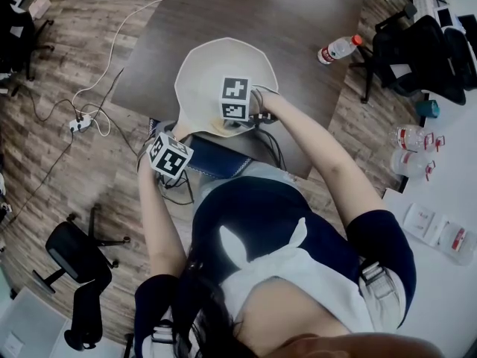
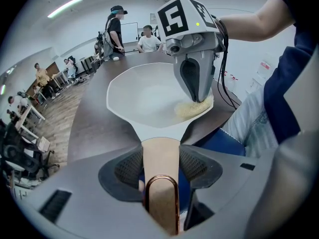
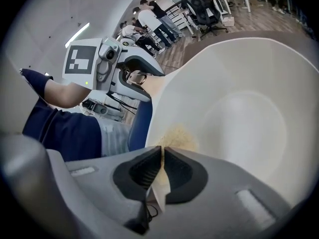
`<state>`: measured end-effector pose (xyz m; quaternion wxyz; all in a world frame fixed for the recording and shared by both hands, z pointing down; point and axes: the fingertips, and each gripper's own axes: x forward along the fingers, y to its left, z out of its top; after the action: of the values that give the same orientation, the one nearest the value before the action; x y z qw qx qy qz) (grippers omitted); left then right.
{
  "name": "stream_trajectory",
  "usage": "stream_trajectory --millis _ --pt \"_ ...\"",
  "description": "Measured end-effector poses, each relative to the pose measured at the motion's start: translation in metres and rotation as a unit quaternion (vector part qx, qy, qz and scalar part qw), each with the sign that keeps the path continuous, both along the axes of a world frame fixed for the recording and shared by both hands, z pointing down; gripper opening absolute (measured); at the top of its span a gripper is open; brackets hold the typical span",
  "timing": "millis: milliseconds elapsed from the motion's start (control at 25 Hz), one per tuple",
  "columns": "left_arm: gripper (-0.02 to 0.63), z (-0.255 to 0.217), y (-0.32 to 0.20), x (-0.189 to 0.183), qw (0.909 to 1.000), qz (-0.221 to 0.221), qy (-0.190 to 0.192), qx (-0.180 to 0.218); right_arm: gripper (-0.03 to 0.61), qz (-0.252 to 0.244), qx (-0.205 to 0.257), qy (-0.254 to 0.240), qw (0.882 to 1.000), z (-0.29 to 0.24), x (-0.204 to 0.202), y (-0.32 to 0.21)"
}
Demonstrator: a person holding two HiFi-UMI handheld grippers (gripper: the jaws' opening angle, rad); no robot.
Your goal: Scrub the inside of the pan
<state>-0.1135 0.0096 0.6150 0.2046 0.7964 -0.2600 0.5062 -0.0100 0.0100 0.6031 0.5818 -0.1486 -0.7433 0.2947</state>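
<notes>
I note a cream-white pan (image 2: 144,96) with a tan handle (image 2: 160,153), a pale yellow scrubbing pad (image 2: 192,108), and a dark brown table (image 1: 298,21).

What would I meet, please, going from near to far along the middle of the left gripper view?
Copper-coloured hanging loop → tan pan handle, clamped by the left gripper → white pan (the right gripper presses a yellowish scrub pad inside it) → dark brown table → person in a white shirt.

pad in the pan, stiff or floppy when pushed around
Probably floppy: the pad is pinched thin in the right gripper and spreads flat on the pan. Likely light, being so thin. Its fuzzy look suggests it drags rather than slips.
</notes>
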Motion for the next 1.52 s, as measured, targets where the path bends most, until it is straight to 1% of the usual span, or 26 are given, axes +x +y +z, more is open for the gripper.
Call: stream_trajectory --millis 120,400,680,920,1120,1320,1520 --pt "0.225 -0.001 0.0 0.0 1.0 -0.001 -0.001 0.002 0.015 -0.012 0.009 0.019 1.0 0.0 0.011 0.0" --pt "0.225 -0.001 -0.002 -0.001 0.9999 -0.005 0.001 0.012 0.015 -0.014 0.01 0.059 0.998 0.001 0.04 -0.006" --pt "0.225 -0.001 -0.002 -0.001 0.9999 -0.004 0.0 0.016 0.015 -0.009 0.024 0.093 0.995 0.002 0.069 -0.015" --pt "0.225 -0.001 -0.002 -0.002 0.9999 -0.005 0.0 0.014 0.015 0.0 0.034 0.109 0.993 0.001 0.083 -0.02" --pt "0.225 -0.001 0.0 0.0 0.9999 -0.008 -0.002 0.015 0.015 -0.013 0.057 0.134 0.989 0.003 0.095 -0.027" --pt "0.225 -0.002 0.0 0.001 0.9999 -0.01 -0.001 0.013 0.015 -0.001 0.07 0.152 0.986 0.004 0.103 -0.037" --pt "0.225 -0.003 0.0 0.003 0.9999 -0.011 0.0 0.011 0.015 0.004 0.11 0.182 0.977 0.009 0.116 -0.056"
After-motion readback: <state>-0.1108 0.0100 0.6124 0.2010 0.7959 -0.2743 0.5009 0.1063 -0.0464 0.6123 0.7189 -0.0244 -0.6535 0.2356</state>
